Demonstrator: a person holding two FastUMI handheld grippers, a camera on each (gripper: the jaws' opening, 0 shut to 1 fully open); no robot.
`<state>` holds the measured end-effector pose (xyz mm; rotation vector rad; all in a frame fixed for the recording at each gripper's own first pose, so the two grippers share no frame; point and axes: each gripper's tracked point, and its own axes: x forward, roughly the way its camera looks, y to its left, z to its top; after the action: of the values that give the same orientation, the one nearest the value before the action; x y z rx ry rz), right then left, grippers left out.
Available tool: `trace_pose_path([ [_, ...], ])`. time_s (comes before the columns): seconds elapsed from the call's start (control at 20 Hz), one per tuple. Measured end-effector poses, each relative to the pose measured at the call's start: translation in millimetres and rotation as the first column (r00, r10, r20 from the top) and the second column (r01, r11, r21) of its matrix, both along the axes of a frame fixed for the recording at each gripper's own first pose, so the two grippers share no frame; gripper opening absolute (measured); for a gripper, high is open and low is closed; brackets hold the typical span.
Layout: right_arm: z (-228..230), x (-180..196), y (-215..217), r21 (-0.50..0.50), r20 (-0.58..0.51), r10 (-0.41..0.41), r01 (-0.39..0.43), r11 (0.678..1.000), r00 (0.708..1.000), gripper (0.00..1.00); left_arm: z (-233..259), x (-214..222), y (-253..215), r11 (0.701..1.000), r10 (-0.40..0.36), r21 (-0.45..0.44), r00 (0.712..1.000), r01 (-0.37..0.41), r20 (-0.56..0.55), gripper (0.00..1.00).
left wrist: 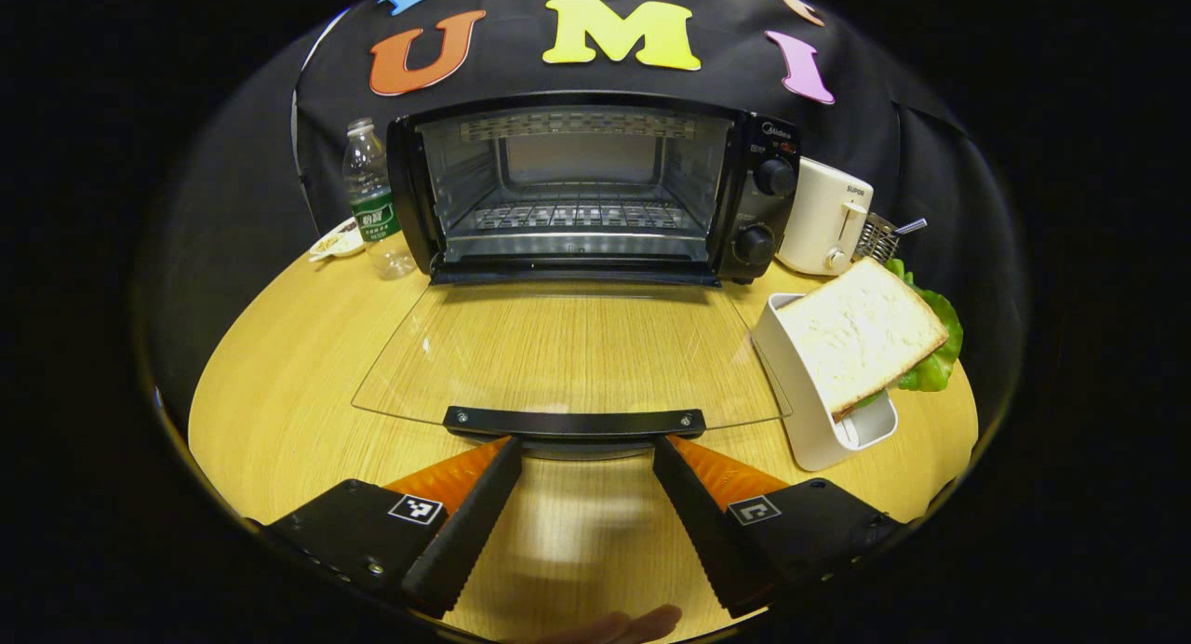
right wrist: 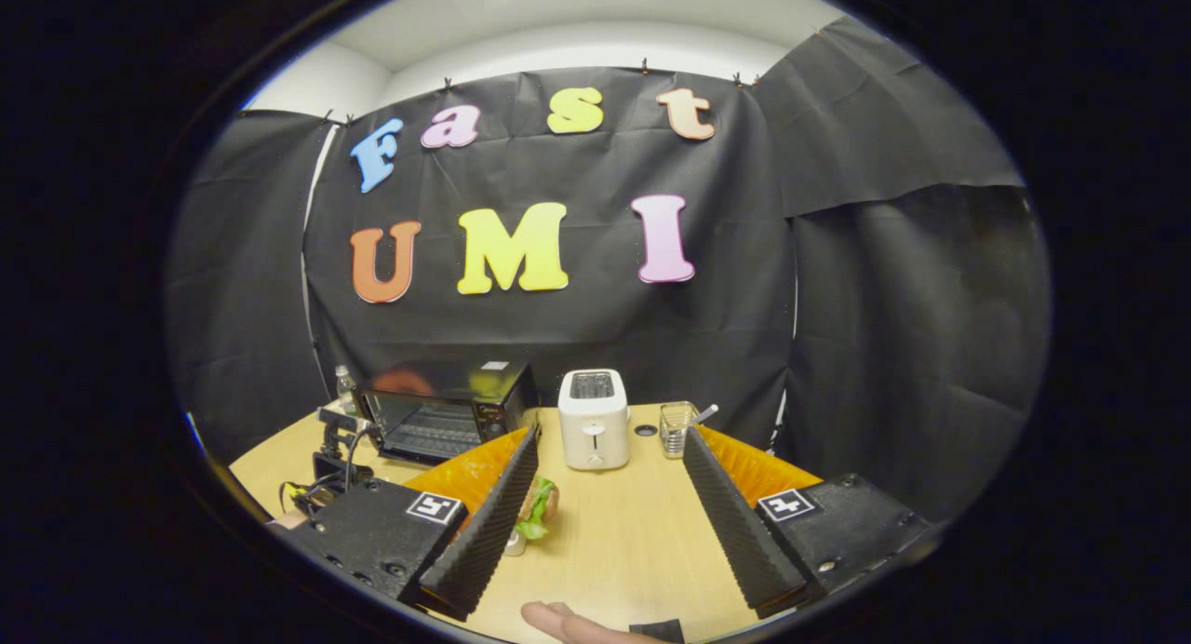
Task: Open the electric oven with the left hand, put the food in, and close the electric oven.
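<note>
- In the left gripper view, the black electric oven is seen straight ahead of the left tongs, at the far side of the round light-wood bench.
- The oven's clear glass door is folded fully down, flat over the bench, and its black bar handle lies just at the tips of the left tongs.
- The left tongs are spread wide, a tip near each end of the handle, and nothing is held between them; whether the tips touch the handle cannot be told.
- The food, a sandwich of white bread with green lettuce, is propped tilted in a white rectangular holder, to the right of the door and beyond the right finger.
- In the right gripper view, the right tongs are also spread wide and empty, raised above the bench; the sandwich is seen low beside their left finger.
- One oven, one sandwich and one holder are counted, along with one white toaster, one clear plastic bottle with a green label and one small white dish.
- Two round knobs are counted on the oven's right panel, one above the other.
- The oven's cavity is open, bare metal inside, with one wire rack set low.
</note>
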<state>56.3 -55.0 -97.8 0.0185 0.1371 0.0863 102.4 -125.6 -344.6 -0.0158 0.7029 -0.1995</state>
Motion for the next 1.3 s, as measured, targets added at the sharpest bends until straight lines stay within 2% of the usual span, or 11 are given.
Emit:
trace_pose_path([
  [0.15,-13,16,10,0.005,-0.055,0.038,-0.037,0.999,0.998,0.90,37,-3,3,1.000,-0.006,-0.029,0.994,0.009,0.111,0.95],
  [0.35,-43,48,28,0.014,-0.175,0.122,-0.121,0.993,0.977,1.00,109,-12,22,0.995,0.047,-0.100,0.963,-0.021,0.266,0.95],
  [0.4,-55,58,32,0.013,-0.219,0.140,-0.140,0.990,0.966,0.91,129,-14,29,0.993,0.064,-0.112,0.950,-0.031,0.307,0.87],
  [0.6,-100,91,52,0.076,-0.373,0.236,-0.224,0.972,0.897,1.00,198,-26,53,0.989,0.115,-0.140,0.881,-0.056,0.460,0.92],
  [0.7,-120,104,61,0.120,-0.445,0.276,-0.248,0.961,0.852,0.90,222,-33,62,0.988,0.131,-0.141,0.849,-0.067,0.512,0.93],
  [0.75,-131,108,67,0.145,-0.479,0.300,-0.262,0.954,0.825,1.00,233,-37,66,0.988,0.135,-0.138,0.836,-0.072,0.532,0.92],
  [0.8,-140,111,71,0.170,-0.510,0.327,-0.279,0.945,0.796,0.88,242,-41,70,0.988,0.141,-0.134,0.823,-0.079,0.550,0.92],
  [0.95,-166,120,84,0.250,-0.591,0.394,-0.304,0.919,0.704,0.99,255,-54,77,0.989,0.143,-0.117,0.800,-0.092,0.583,0.92],
  [1.0,-175,122,88,0.280,-0.613,0.418,-0.310,0.909,0.671,0.85,257,-56,78,0.989,0.145,-0.110,0.795,-0.099,0.589,0.92],
  [1.2,-201,121,99,0.409,-0.674,0.511,-0.306,0.860,0.533,0.82,256,-62,89,0.987,0.158,-0.092,0.790,-0.128,0.592,0.92],
  [1.3,-213,127,101,0.451,-0.691,0.526,-0.273,0.850,0.496,0.81,253,-65,92,0.987,0.158,-0.082,0.795,-0.136,0.585,0.92],
])
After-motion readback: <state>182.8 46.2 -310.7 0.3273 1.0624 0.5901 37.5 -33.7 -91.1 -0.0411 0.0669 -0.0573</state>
